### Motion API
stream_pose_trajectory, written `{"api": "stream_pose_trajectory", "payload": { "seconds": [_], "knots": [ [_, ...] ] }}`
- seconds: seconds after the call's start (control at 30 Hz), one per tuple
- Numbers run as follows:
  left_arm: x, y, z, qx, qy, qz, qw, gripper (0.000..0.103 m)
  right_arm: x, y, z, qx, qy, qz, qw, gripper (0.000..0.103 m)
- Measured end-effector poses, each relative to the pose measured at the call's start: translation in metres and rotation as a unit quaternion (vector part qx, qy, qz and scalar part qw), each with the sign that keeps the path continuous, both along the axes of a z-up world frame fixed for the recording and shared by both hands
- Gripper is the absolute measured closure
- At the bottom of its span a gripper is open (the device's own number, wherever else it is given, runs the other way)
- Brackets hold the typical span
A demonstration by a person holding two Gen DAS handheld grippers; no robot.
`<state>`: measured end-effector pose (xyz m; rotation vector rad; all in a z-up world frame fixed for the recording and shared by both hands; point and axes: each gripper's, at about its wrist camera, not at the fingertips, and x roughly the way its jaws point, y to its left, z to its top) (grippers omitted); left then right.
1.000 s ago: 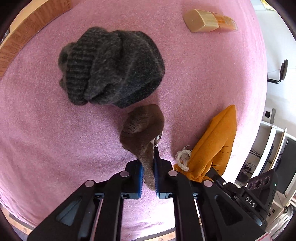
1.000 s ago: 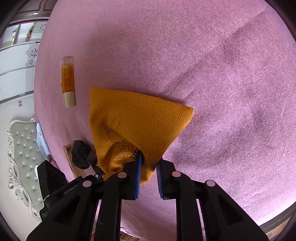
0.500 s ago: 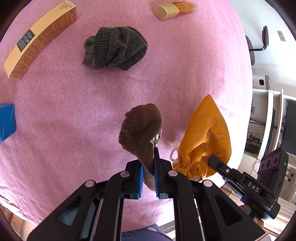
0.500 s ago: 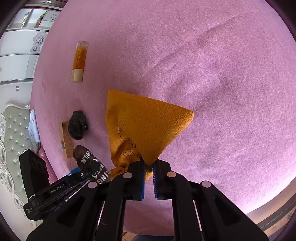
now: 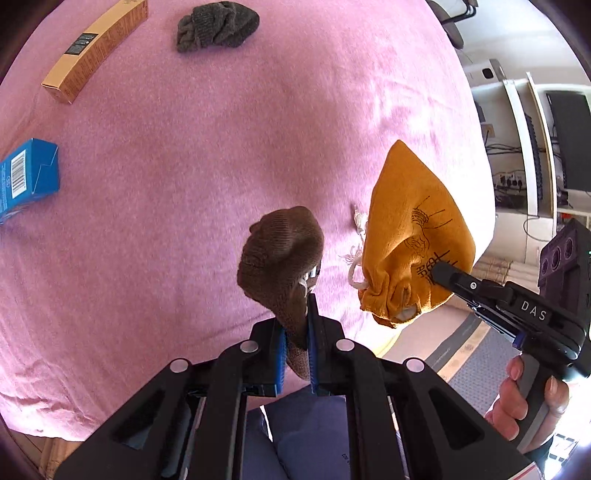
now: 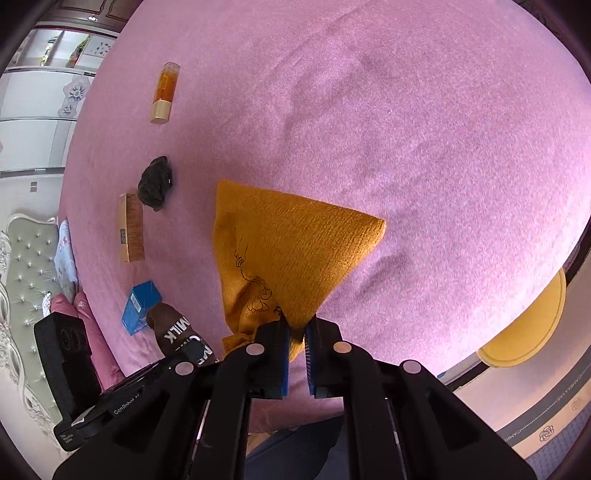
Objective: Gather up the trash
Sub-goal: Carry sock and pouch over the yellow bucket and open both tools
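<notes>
Left gripper [image 5: 295, 332] clamped narrow on the tail of a brown knitted sock [image 5: 282, 254], white lettering down its side, the toe end bulging forward toward twelve o'clock, clear of the pink bedspread [image 5: 184, 166]. Lifted like that, most likely, to carry it across to the bag. Right gripper [image 6: 295, 341] pinched just as tight on the neck end of an orange drawstring pouch [image 6: 288, 254], white cord dangling off its mouth at about nine o'clock of the pouch in the left wrist view. Pouch raised off the cloth, hanging near three o'clock of the sock, close beside it but not touching. Mouth looks bunched, barely parted; whether wide enough to take the sock, cannot tell. Held up by the neck so the body sags, a sensible way to offer an opening, by this reading.

Now the count, from the left wrist view. One grey knitted bundle [image 5: 216, 26] at twelve o'clock, far across the spread. One long tan carton [image 5: 94, 50] at eleven. One blue box [image 5: 26, 179] with a barcode at nine. From the right wrist view, one amber bottle [image 6: 165, 92] with a pale cap, out at eleven. One round yellow stool [image 6: 524, 328] off the bed at four. Two grippers, both loaded. Four loose pieces lying on the cloth, nothing visibly bagged yet.
</notes>
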<state>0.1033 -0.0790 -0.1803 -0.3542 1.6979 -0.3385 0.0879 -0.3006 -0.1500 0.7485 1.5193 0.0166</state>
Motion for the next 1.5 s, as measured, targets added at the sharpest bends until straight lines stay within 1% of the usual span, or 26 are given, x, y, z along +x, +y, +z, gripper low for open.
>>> {"api": "stream_pose_trajectory", "payload": {
  "seconds": [0.2, 0.37, 0.47, 0.63, 0.8, 1.0, 1.07, 1.27, 1.4, 1.5],
  "knots": [
    [-0.013, -0.016, -0.003, -0.004, -0.001, -0.049, 0.9988, 0.093, -0.047, -0.001, 0.005, -0.007, -0.007, -0.032, 0.999, 0.096],
    [-0.027, -0.041, 0.001, -0.005, -0.006, -0.091, 0.9959, 0.093, -0.078, -0.018, 0.008, -0.009, -0.006, -0.067, 0.998, 0.096],
    [-0.030, -0.074, 0.002, -0.007, -0.007, -0.113, 0.9936, 0.093, -0.093, -0.033, 0.010, -0.012, -0.007, -0.085, 0.996, 0.096],
    [-0.032, -0.115, 0.004, -0.009, -0.007, -0.150, 0.9885, 0.093, -0.117, -0.067, 0.014, -0.010, -0.007, -0.118, 0.993, 0.096],
    [-0.039, -0.166, 0.005, -0.009, -0.005, -0.183, 0.9831, 0.093, -0.142, -0.104, 0.018, -0.012, -0.006, -0.134, 0.991, 0.096],
    [-0.056, -0.231, 0.001, -0.010, 0.008, -0.228, 0.9736, 0.093, -0.179, -0.156, 0.021, -0.017, -0.002, -0.166, 0.986, 0.096],
    [-0.063, -0.254, -0.001, -0.011, 0.011, -0.246, 0.9692, 0.093, -0.192, -0.172, 0.019, -0.022, 0.002, -0.177, 0.984, 0.096],
    [-0.103, -0.303, -0.006, -0.011, 0.019, -0.298, 0.9542, 0.093, -0.239, -0.220, 0.011, -0.021, 0.019, -0.223, 0.974, 0.096],
    [-0.125, -0.343, -0.012, -0.010, 0.027, -0.322, 0.9464, 0.093, -0.267, -0.246, 0.002, -0.022, 0.033, -0.245, 0.969, 0.096],
    [-0.141, -0.364, -0.016, -0.004, 0.031, -0.340, 0.9400, 0.093, -0.284, -0.261, -0.005, -0.019, 0.041, -0.258, 0.965, 0.096]
  ]
}}
